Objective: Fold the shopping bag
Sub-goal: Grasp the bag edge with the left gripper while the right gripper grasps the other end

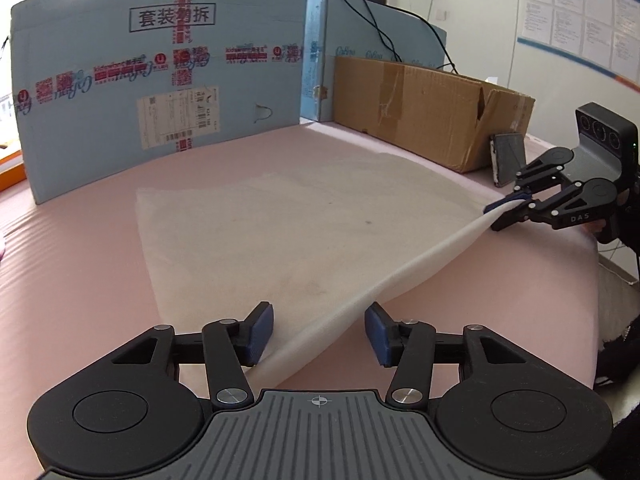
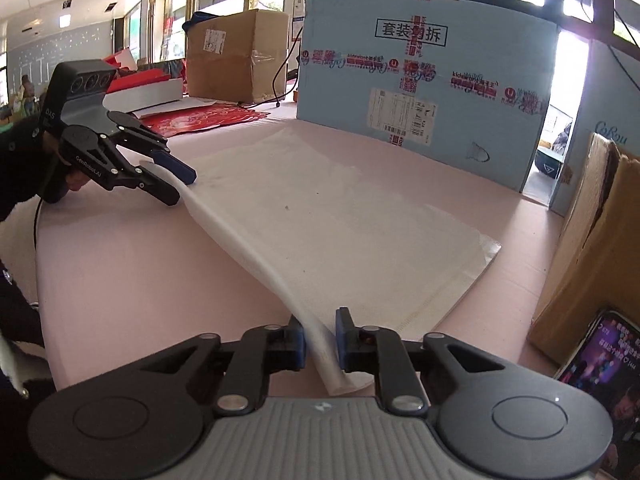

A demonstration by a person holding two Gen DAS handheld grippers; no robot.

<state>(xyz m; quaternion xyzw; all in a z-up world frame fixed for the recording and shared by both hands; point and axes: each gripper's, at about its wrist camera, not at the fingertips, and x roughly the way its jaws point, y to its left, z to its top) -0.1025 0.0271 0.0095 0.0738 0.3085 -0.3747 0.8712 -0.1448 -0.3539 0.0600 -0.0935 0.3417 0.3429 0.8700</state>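
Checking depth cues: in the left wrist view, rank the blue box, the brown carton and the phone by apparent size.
1. blue box
2. brown carton
3. phone
These are apparent sizes; the fisheye lens bends true scale.

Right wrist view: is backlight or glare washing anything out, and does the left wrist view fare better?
Right wrist view: windows blow out white above the pale blue printed carton; the white fabric shopping bag stays readable. Left wrist view: milder glare at the top edge, the bag evenly lit; fisheye bends the pink table in both.
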